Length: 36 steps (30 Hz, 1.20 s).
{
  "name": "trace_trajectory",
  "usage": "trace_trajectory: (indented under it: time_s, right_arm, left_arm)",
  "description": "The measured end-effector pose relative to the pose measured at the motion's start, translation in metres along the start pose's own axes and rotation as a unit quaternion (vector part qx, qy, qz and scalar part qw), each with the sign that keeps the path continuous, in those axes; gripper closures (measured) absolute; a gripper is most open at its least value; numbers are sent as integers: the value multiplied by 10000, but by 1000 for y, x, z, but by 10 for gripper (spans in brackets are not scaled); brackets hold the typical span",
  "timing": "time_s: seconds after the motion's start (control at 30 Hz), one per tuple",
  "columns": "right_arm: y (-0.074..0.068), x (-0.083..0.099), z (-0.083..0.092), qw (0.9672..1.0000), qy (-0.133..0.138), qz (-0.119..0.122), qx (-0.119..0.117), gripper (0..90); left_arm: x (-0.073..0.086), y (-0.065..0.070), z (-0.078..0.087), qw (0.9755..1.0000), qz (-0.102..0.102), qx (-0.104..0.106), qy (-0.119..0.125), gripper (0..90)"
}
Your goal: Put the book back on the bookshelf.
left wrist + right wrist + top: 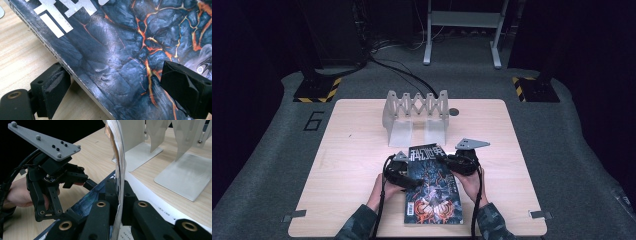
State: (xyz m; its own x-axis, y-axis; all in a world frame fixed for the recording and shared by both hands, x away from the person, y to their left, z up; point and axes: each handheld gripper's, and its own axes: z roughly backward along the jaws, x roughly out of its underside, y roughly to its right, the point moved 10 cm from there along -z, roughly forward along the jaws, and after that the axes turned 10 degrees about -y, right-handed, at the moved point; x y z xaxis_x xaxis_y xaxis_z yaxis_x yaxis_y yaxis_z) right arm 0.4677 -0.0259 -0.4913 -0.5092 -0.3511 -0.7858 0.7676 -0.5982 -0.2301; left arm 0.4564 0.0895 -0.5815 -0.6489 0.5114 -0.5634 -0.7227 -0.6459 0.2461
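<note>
Lying near the front edge of the desk (347,150), the magazine (432,187) sits with its dark, lava-patterned cover up, between the person's two hands. The right hand-held gripper (447,161) is clamped tight on the cover sheet (117,157) at the magazine's right side; in the right gripper view that thin sheet stands upright on edge between the closed jaws, curling at the top. The left hand-held gripper (412,181) stands wide, its jaws straddling the magazine's left spine edge: in the left gripper view one pad (53,87) sits outside the spine, just beside it on the wood, the other pad (186,87) over the cover. Whether either pad touches the paper cannot be told; no squeeze shows. Behind the magazine, toward the middle of the desk, stands a grey accordion-style rack (414,117) with metal base plates, well apart from both hand-held grippers.
</note>
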Motion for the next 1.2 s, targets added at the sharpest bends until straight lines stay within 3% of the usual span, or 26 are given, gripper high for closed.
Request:
trace_trajectory:
  time_s: [0.07, 0.27, 0.33, 0.37, 0.57, 0.7, 0.83, 1.03, 1.1, 1.2]
  right_arm:
    - [2, 2, -1, 10000, -18, -51, -21, 876]
    - [20, 15, -9, 9991, -115, -405, -77, 876]
    - [24, 21, -13, 9984, -208, -522, -30, 876]
    - [26, 23, -15, 9983, -227, -532, -37, 875]
    - [36, 34, -25, 9963, -496, -697, 50, 868]
    - [52, 46, -29, 9922, -739, -992, 135, 848]
    - [57, 52, -30, 9889, -898, -1174, 160, 814]
    - [60, 62, -30, 9838, -1255, -1173, 518, 750]
    - [60, 66, -30, 9820, -1415, -1018, 730, 728]
    - [59, 68, -28, 9797, -1508, -1060, 789, 722]
  left_arm:
    - [1, -1, 0, 10000, 92, -8, -27, 122]
    - [5, -1, 0, 9999, 64, -48, -99, 200]
    - [5, -1, -1, 9998, 93, -129, -85, 248]
    - [5, -3, 0, 9997, -38, -221, -128, 265]
    - [5, -5, 0, 9987, -14, -488, -153, 354]
    - [5, -6, 0, 9982, 14, -577, -185, 380]
    - [5, -6, 0, 9982, 53, -582, -164, 393]
    - [5, -6, 0, 9983, 91, -574, -102, 407]
    - [5, -6, 0, 9982, 75, -579, -98, 417]
    - [5, -6, 1, 9984, 76, -559, -90, 419]
